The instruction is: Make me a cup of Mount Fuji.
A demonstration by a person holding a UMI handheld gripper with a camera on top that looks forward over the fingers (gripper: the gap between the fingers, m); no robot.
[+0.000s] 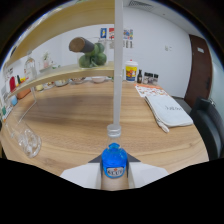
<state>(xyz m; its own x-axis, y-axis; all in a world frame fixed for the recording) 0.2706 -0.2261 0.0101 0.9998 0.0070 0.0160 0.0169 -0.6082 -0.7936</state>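
We had the gripper (114, 172) low over the light wooden countertop (85, 120), and its two pale fingers (80, 176) were clenched on a small blue-wrapped bottle-like object with a blue cap (114, 161) — it sat squeezed between them with no gap that we could make out on either side. What it held we couldn't read from the label. Just ahead of the fingers a tall, thin, translucent white rod or tube (118, 65) rose straight up, with a small round cap-like piece (114, 131) at its foot; whether that piece touched the blue top we couldn't tell.

Off to one side stood clear glassware (27, 137), apparently empty. A white folded cloth (170, 110) lay on the other side, and jars and dark bottles (142, 76) lined the far edge by the white wall.

Our read: early going. An ingredient was in hand, but no filled cup showed anywhere, so the pouring, mixing and finishing all seemed left to do.
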